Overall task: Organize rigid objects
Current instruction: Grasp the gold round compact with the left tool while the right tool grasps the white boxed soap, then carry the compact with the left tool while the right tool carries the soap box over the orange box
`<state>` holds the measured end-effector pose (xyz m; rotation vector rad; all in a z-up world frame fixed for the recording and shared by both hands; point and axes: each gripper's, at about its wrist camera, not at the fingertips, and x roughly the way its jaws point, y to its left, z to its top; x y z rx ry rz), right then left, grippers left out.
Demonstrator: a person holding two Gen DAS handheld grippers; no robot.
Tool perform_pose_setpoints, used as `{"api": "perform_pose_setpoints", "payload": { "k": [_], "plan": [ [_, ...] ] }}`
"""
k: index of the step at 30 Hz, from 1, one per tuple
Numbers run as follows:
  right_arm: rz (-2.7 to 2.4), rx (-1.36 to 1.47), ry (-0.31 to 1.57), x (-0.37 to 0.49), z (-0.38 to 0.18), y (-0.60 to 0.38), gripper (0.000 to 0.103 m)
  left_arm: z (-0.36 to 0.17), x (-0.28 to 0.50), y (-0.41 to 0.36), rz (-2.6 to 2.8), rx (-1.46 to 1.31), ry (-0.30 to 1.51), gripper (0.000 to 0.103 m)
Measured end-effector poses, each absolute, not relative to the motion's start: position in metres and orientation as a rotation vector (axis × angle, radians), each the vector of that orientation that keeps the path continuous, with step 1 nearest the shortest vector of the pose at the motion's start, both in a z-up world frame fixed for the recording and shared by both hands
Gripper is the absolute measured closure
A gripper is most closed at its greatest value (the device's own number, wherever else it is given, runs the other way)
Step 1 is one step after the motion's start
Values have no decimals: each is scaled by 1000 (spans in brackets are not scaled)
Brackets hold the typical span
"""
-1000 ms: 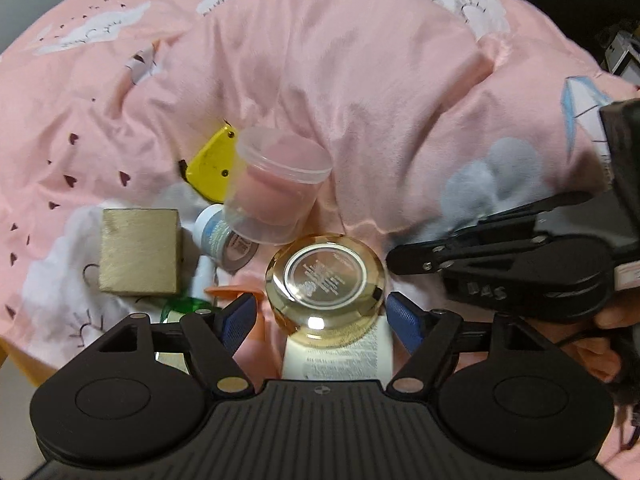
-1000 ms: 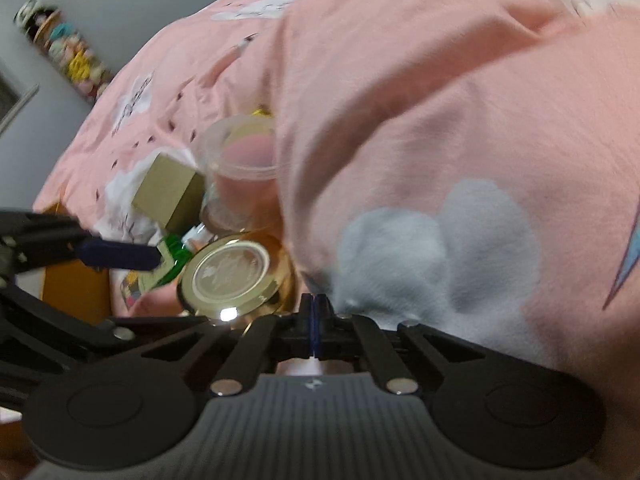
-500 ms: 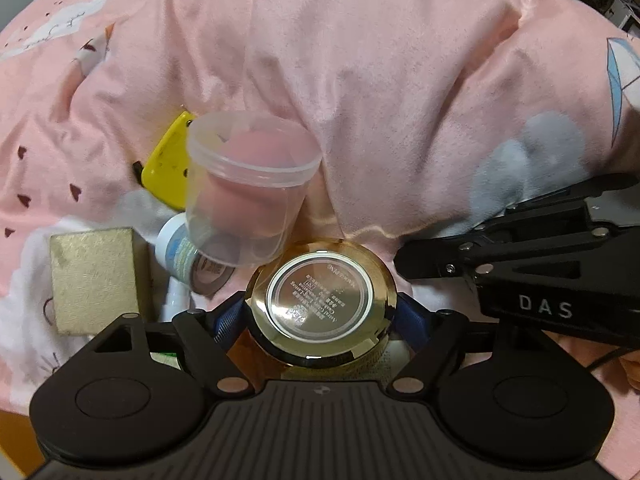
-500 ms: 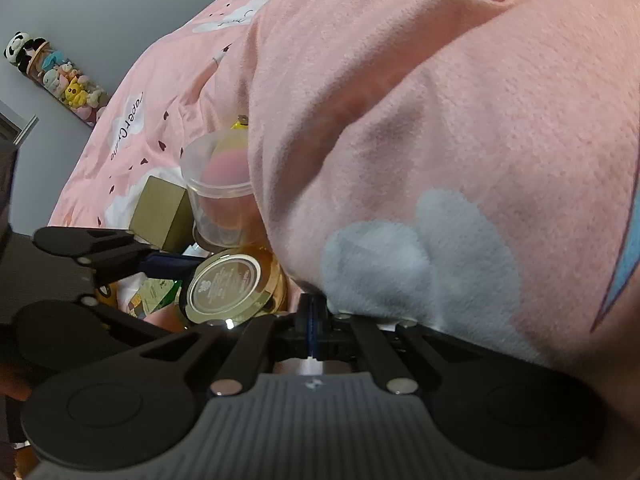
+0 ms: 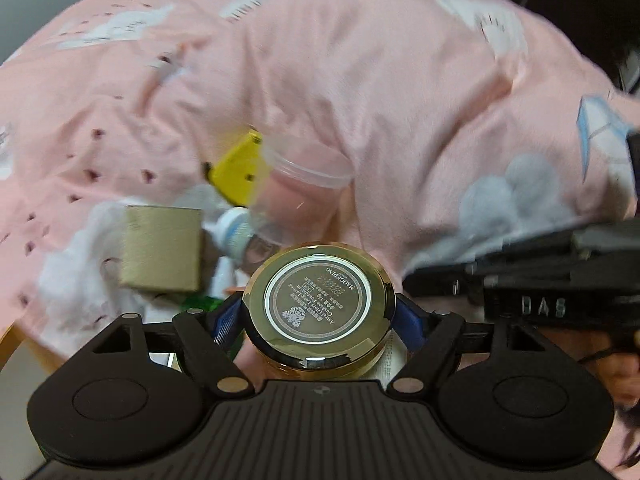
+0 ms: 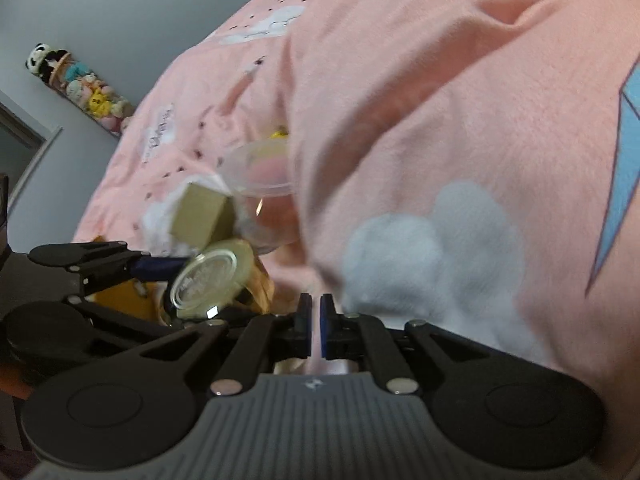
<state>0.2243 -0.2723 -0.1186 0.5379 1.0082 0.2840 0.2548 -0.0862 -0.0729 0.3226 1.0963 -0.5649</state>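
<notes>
My left gripper (image 5: 318, 320) is shut on a round gold compact (image 5: 318, 306), its blue pads against both sides, held above the pile. The compact also shows in the right wrist view (image 6: 212, 280), tilted. Behind it lie a clear plastic jar with a pink sponge (image 5: 296, 196), a gold box (image 5: 162, 250), a small white bottle (image 5: 236, 230) and a yellow piece (image 5: 236, 170) on the pink bedspread (image 5: 380, 100). My right gripper (image 6: 316, 316) is empty, its jaws a narrow slit apart, just right of the compact.
A green item (image 5: 200, 304) and a white printed box (image 5: 390, 360) lie under the compact. A raised fold of bedspread (image 6: 440, 140) fills the right. Plush toys (image 6: 80, 80) hang on the far grey wall.
My left gripper closed around the gold compact and lifted it off the pile. My right gripper's jaws parted slightly from fully shut.
</notes>
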Motion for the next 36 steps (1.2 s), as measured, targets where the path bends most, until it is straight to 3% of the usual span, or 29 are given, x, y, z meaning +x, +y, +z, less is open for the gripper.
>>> {"api": "perform_pose_setpoints", "payload": {
  "k": [2, 3, 4, 11, 18, 21, 31, 36],
  "plan": [
    [314, 577, 1028, 218, -117, -268, 89, -61, 249, -79, -541, 296, 1074, 14],
    [330, 604, 1044, 216, -117, -266, 78, -54, 245, -73, -530, 287, 1060, 14],
    [347, 636, 1061, 213, -119, -264, 74, -46, 242, -74, -519, 280, 1047, 14],
    [332, 704, 1188, 209, -140, -249, 72, -7, 218, -38, -445, 210, 964, 14],
    [310, 844, 1249, 223, -174, -250, 52, 3, 200, -2, -361, 162, 949, 14],
    [310, 893, 1248, 229, -181, -246, 51, 3, 196, 11, -330, 152, 954, 14],
    [337, 665, 1092, 216, -128, -234, 77, -5, 182, 53, -234, 111, 985, 14],
    [351, 507, 971, 207, -89, -225, 77, -7, 175, 74, -193, 76, 994, 14]
  ]
}}
